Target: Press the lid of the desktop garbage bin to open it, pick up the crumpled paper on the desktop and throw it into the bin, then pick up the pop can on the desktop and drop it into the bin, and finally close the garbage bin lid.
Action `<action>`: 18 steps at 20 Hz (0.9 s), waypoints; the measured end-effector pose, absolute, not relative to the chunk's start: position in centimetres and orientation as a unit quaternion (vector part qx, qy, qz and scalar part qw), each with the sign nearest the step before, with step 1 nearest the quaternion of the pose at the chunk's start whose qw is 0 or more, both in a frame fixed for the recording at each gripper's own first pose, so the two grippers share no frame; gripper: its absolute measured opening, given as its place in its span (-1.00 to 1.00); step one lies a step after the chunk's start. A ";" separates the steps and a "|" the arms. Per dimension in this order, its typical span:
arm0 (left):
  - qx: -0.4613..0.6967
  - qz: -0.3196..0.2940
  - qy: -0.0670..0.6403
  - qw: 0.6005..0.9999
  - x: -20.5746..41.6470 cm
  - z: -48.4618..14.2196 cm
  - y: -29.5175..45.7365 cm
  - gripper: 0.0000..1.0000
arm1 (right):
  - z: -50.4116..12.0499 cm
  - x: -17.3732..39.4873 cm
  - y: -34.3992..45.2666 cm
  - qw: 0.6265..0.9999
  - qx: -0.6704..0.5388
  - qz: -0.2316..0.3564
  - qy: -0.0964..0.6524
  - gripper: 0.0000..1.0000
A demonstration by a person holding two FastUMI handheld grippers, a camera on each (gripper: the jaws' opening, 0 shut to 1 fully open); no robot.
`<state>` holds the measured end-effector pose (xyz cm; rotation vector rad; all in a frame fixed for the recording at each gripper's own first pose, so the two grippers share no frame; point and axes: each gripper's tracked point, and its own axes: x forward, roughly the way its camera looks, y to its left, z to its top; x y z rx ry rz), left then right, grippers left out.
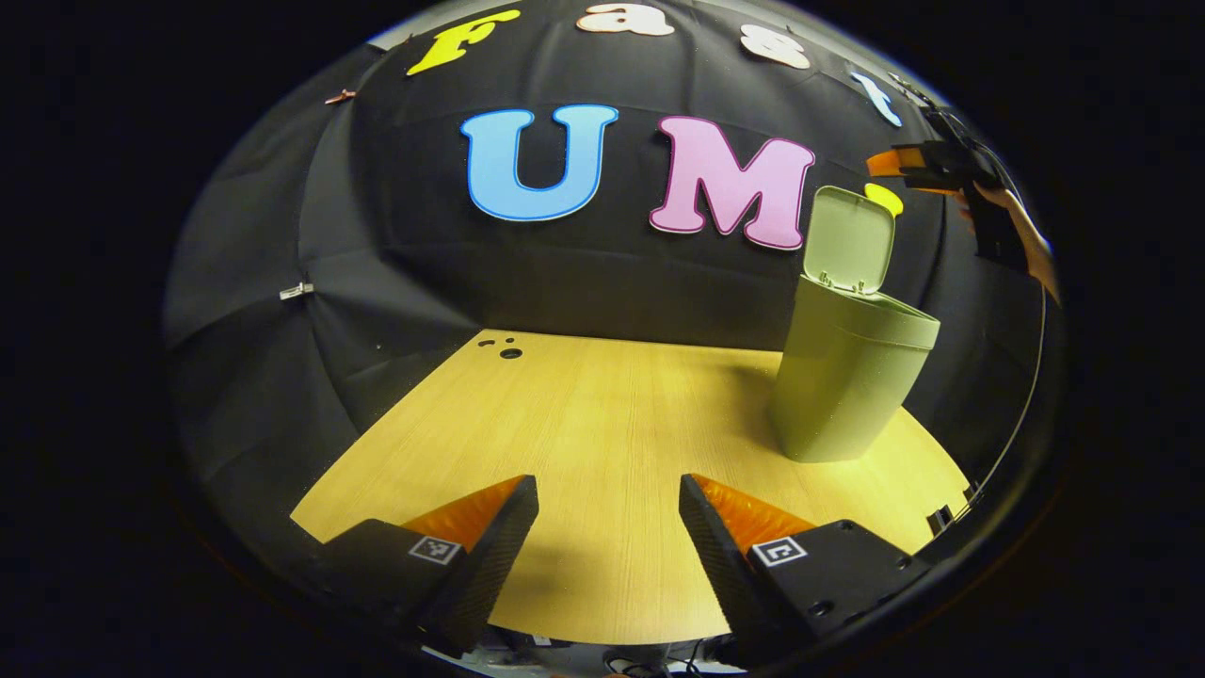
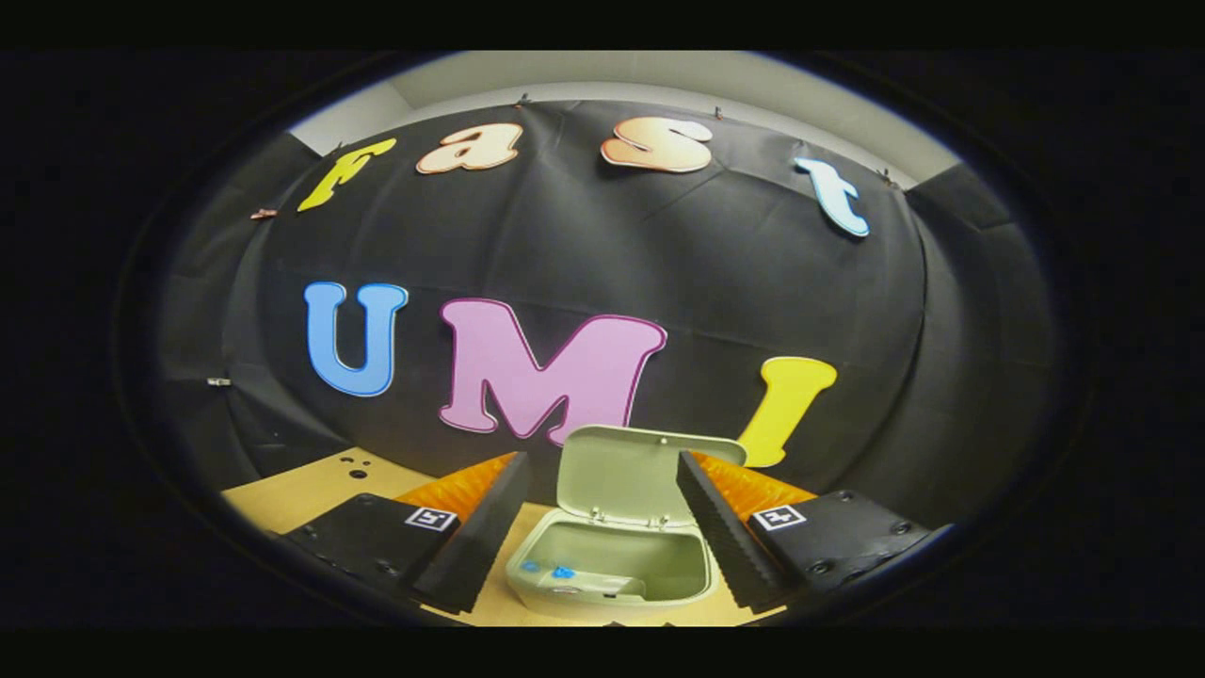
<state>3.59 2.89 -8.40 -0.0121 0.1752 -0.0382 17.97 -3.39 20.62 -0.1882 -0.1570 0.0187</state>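
The garbage bin (image 1: pixel 852 377) stands on the desktop (image 1: pixel 602 424), lid (image 2: pixel 640 476) upright — light, stiff plastic, best pushed down at its front edge. The right gripper (image 2: pixel 602 527) hovers above, jaws apart; the left gripper (image 1: pixel 607 527) is spread too, empty.

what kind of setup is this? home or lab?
Looks like a staged recording booth, not a home: black cloth wall behind a wooden table, one green bin with its lid up, and a hand-held gripper in front.
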 end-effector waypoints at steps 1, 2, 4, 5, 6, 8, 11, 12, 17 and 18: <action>-0.010 -0.018 0.088 0.996 3.5 -8.4 3.1 0.92 | 21.2 18.2 -3.5 0.993 -0.091 0.007 -0.081 0.95; -0.010 -0.015 0.087 0.996 3.4 -8.4 3.2 0.92 | 21.7 18.7 -3.5 0.993 -0.085 0.005 -0.083 0.94; -0.006 -0.002 0.085 0.996 3.4 -8.4 3.9 0.92 | 22.5 19.7 -4.0 0.994 -0.073 0.001 -0.081 0.95; -0.008 0.004 0.085 0.996 3.4 -8.5 4.1 0.92 | 22.9 20.3 -4.3 0.994 -0.068 -0.002 -0.080 0.95; -0.012 0.009 0.085 0.996 3.4 -8.6 4.2 0.92 | 23.3 21.0 -4.7 0.995 -0.064 -0.003 -0.077 0.92; -0.024 0.022 0.087 0.996 3.3 -8.6 4.4 0.92 | 24.2 22.4 -5.4 0.996 -0.056 -0.006 -0.074 0.92; -0.035 0.037 0.093 0.994 3.7 -8.9 4.5 0.92 | 25.1 24.9 -6.7 0.997 -0.052 -0.012 -0.064 0.95; -0.036 0.044 0.093 0.994 3.9 -8.7 4.7 0.92 | 25.0 25.7 -7.1 0.997 -0.047 -0.012 -0.056 0.95; -0.046 0.064 0.091 0.993 4.6 -8.2 4.3 0.92 | 22.9 30.1 -8.6 1.000 -0.027 -0.013 -0.007 0.95; -0.045 0.068 0.091 0.993 4.8 -8.1 4.2 0.92 | 22.4 30.8 -8.7 1.000 -0.028 -0.014 0.003 0.95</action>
